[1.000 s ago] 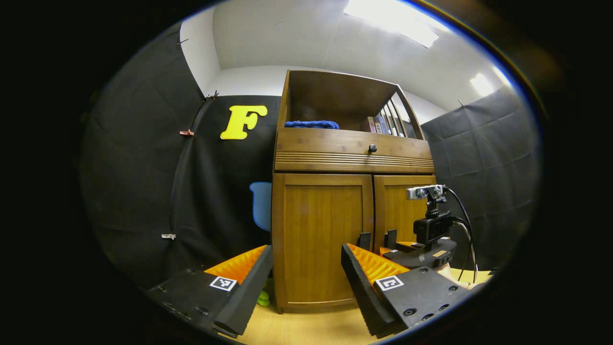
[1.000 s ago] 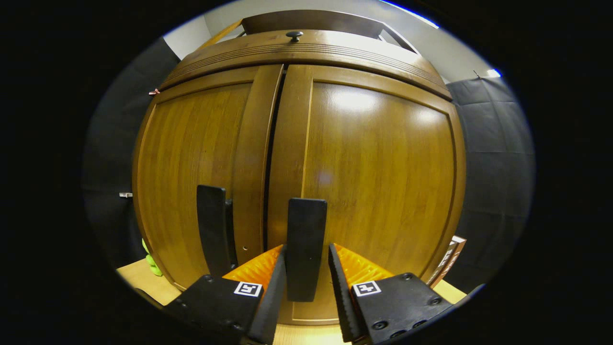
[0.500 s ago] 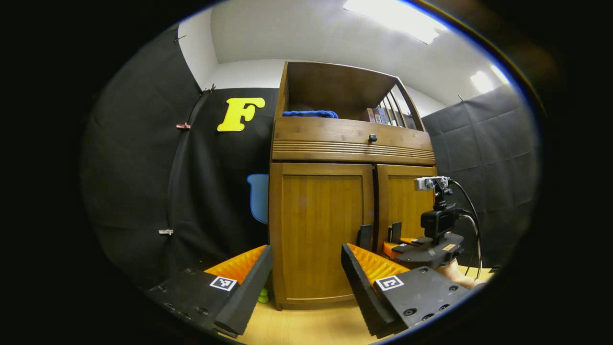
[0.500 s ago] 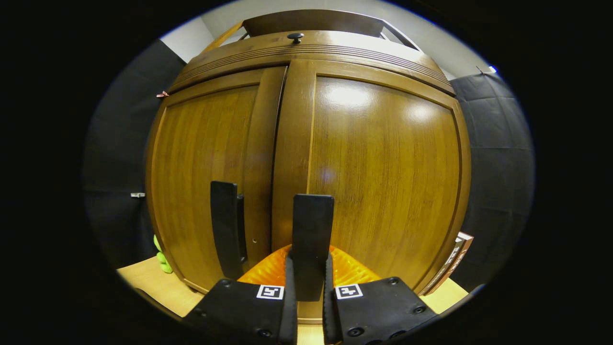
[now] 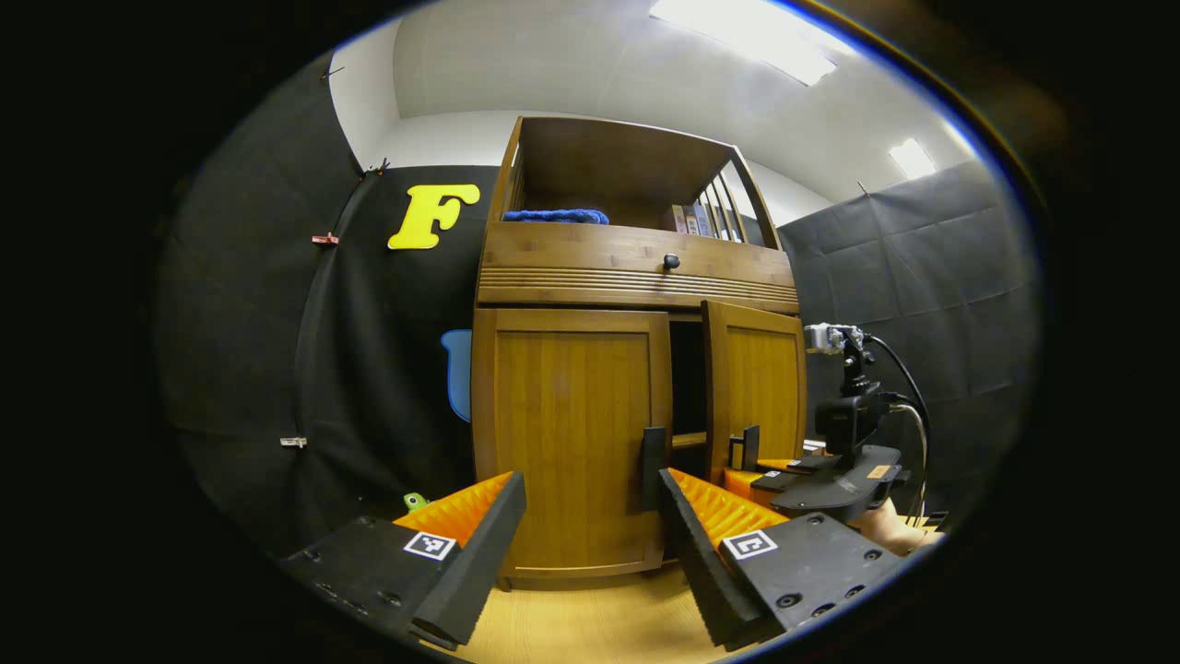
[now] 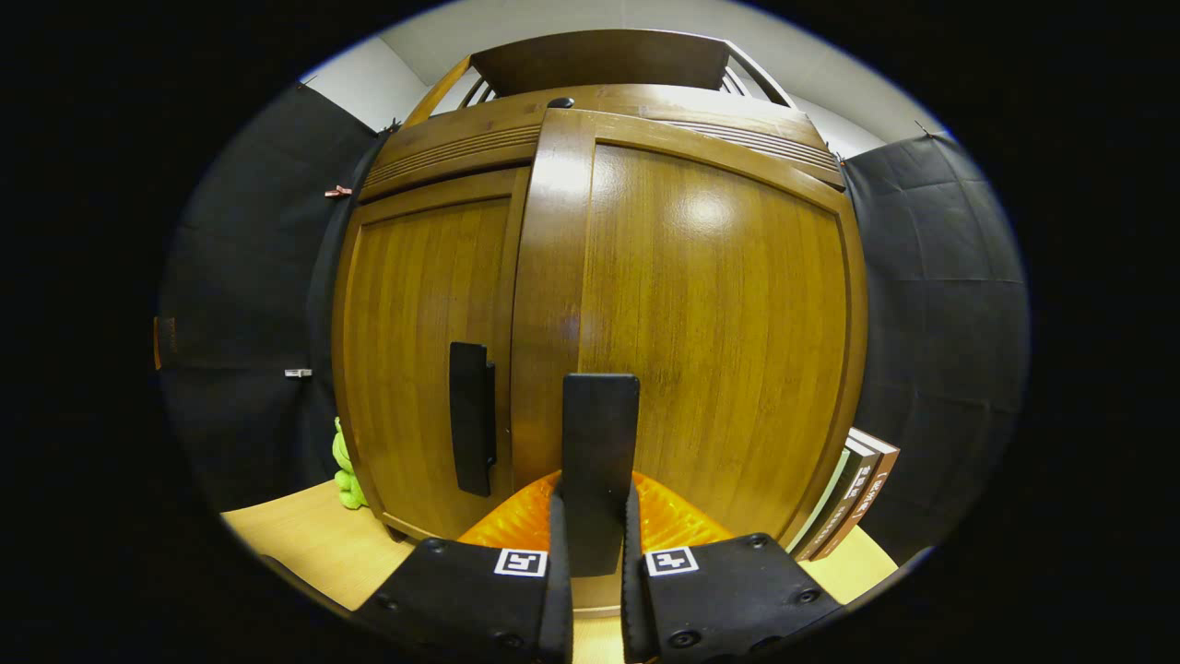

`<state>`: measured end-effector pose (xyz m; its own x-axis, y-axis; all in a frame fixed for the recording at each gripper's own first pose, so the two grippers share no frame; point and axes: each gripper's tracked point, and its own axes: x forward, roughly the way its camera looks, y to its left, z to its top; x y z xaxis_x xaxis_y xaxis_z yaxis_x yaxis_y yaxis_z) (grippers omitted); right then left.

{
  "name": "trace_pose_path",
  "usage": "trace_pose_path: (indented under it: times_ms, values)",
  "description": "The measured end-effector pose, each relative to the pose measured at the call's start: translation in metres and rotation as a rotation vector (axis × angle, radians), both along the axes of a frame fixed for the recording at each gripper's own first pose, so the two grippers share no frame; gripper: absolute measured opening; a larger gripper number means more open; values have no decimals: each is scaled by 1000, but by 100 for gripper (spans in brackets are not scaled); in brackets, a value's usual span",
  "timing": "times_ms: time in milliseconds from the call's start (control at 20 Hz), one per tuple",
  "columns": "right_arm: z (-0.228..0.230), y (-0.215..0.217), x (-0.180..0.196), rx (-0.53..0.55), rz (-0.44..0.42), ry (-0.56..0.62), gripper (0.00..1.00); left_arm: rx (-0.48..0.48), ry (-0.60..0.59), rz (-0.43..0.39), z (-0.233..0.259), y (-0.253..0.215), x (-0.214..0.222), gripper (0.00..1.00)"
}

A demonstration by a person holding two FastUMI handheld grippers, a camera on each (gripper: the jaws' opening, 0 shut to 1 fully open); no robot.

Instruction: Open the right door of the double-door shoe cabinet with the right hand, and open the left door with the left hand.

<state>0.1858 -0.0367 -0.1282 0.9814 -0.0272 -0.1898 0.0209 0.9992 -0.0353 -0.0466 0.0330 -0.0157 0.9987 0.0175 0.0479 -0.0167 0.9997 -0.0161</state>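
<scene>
The right hand-held gripper (image 6: 592, 590), clamped on the flat black right handle (image 6: 599, 461), has swung the brown wooden right door (image 5: 754, 383) ajar; the left hand-held gripper (image 5: 590, 544) waits wide before the closed left door (image 5: 567, 433).

**Around the cabinet: bystanders in the booth**

A blue cloth (image 5: 555, 216) lies on the cabinet's open top shelf, books (image 5: 693, 219) upright to its right; a green toy (image 6: 345, 466) sits on the floor at the cabinet's left foot; more books (image 6: 853, 493) lean at its right side.

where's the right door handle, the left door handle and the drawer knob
right door handle (image 6: 600, 443), right gripper view, mid bar.
left door handle (image 6: 472, 415), right gripper view, mid bar.
drawer knob (image 5: 671, 262), left gripper view, round head.
</scene>
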Motion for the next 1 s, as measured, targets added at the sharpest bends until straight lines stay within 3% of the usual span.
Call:
trace_pose_path:
  times_ms: [650, 700, 750, 800, 1000]
  values:
    - [6, 0, -11, -5, 33, -21, 19, -7, -10, -60, 3, -48, -9, 89]
    - [6, 1, -12, -5, 34, -22, 24, -7, -11, -63, 3, -51, -9, 89]
    - [6, 1, -12, -4, 34, -25, 19, -8, -12, -67, 4, -55, -9, 89]
    - [6, 1, -13, -2, 34, -27, 24, -12, -13, -73, 4, -59, -8, 89]
    - [7, -1, -19, -2, 33, -34, 24, -14, -4, -94, 1, -73, -5, 89]
